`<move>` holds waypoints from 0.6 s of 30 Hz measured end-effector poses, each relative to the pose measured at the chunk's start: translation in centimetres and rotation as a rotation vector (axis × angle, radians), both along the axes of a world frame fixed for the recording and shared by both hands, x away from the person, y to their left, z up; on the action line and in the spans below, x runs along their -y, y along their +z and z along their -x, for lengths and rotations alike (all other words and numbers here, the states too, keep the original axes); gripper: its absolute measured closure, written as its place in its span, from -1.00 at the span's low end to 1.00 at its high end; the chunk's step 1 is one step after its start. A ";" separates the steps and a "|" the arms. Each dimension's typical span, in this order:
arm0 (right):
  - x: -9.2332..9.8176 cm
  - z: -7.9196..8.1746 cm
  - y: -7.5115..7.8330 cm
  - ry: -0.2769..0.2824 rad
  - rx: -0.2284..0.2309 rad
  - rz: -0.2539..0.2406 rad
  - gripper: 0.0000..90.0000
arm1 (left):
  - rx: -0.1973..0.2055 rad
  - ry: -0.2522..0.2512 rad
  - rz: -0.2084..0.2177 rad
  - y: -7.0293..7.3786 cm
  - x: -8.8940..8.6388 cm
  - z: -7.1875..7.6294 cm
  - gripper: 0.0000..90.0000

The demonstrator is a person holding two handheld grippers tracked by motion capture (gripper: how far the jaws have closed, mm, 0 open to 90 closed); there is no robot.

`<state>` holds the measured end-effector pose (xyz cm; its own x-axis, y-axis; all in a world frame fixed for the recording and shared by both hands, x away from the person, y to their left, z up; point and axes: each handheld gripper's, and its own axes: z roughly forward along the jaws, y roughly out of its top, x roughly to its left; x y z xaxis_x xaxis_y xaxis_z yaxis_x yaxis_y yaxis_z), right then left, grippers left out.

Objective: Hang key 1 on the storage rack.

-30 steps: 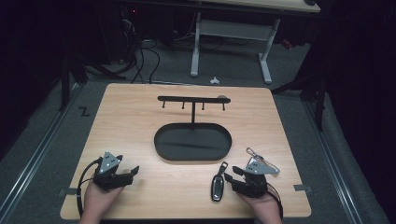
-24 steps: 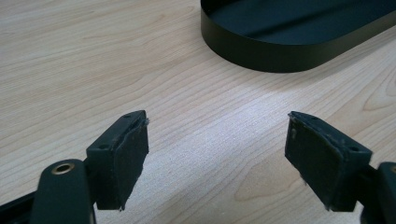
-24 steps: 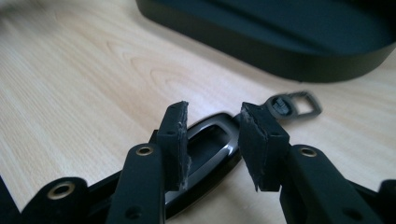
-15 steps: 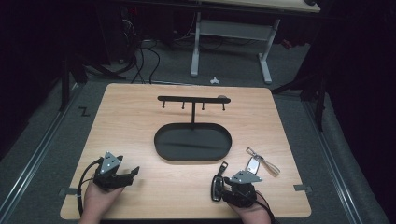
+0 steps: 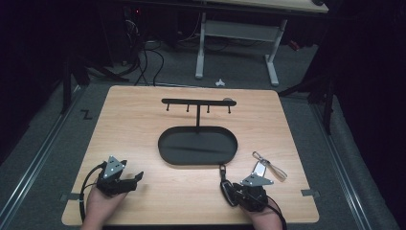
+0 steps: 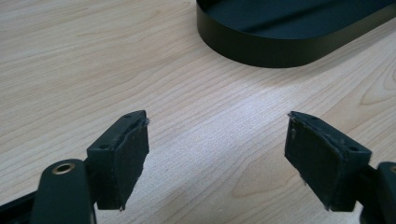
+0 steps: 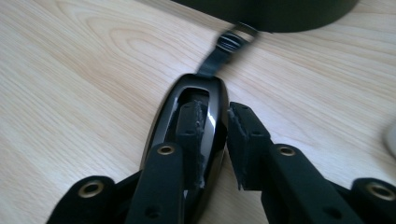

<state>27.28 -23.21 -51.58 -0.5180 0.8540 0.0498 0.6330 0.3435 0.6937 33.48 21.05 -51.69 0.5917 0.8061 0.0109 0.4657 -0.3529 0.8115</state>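
A glossy black key fob lies on the wooden table near the front edge, its short strap and ring pointing toward the black oval tray. My right gripper sits over the key fob. Its jaws have just been closing, and the right gripper now pinches the fob's right rim between the pads. My left gripper rests at the front left, and the left gripper stands wide open over bare wood with nothing between its pads.
The tray carries a T-shaped hook rack at its back. A silver key with a ring lies just right of the tray, beside my right hand. Table edges are close behind both hands.
My right gripper has slid a little left and toward the front edge, uncovering the silver key, and its jaws have closed onto the key fob. The left gripper has not moved.
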 end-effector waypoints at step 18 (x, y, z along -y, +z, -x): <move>5.5 0.0 0.3 -0.079 0.033 -0.014 0.62 | 0.000 -0.040 0.000 0.0 1.1 -0.6 -0.47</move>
<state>27.27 -28.73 -51.33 -0.4505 0.8916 0.0463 0.6347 0.2834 0.7189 34.08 19.91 -51.68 0.6234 0.7818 0.0110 0.4516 -0.3715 0.8112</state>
